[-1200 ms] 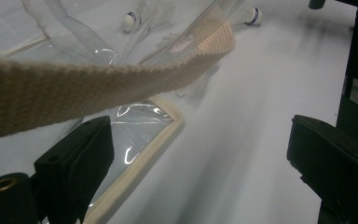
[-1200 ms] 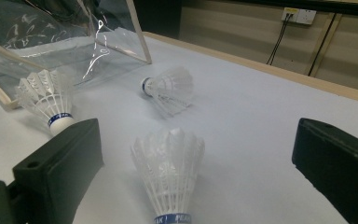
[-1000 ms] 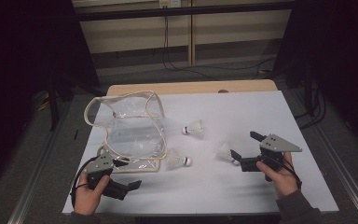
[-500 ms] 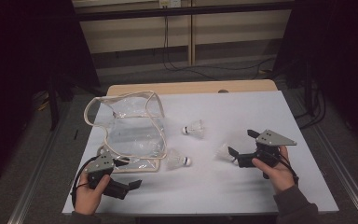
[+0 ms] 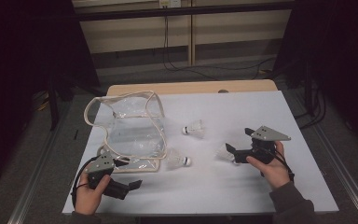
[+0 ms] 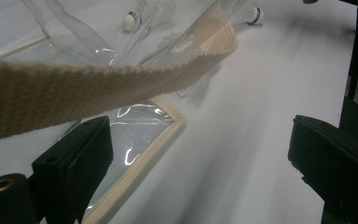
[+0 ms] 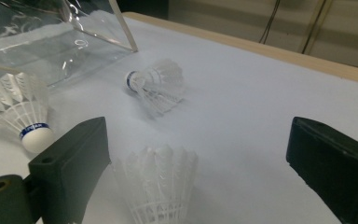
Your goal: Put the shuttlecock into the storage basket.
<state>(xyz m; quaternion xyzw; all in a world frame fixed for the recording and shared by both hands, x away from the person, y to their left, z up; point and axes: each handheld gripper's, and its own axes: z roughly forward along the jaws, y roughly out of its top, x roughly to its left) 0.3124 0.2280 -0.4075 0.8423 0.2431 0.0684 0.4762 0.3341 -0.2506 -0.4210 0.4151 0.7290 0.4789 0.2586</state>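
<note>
Shuttlecock [image 7: 157, 186] nearest my right hand-held gripper [image 7: 200, 158] lies on the white bench [image 5: 242, 186], feathers fanned up between the two black jaws but touching neither pad. Those jaws stand wide apart and have just been closing a little, with nothing pinched yet. In the high view that shuttlecock [image 5: 225, 153] sits just at the gripper's tips [image 5: 238, 142]. A second shuttlecock [image 5: 179, 159] lies beside the clear bag [image 5: 133, 135], cork toward me, and a third shuttlecock [image 5: 194, 128] rests farther back on its side. My left hand-held gripper [image 6: 200, 154] is open too, gripping nothing, its jaws over the bag's cream-edged corner, with the woven strap [image 6: 98, 91] crossing above them.
</note>
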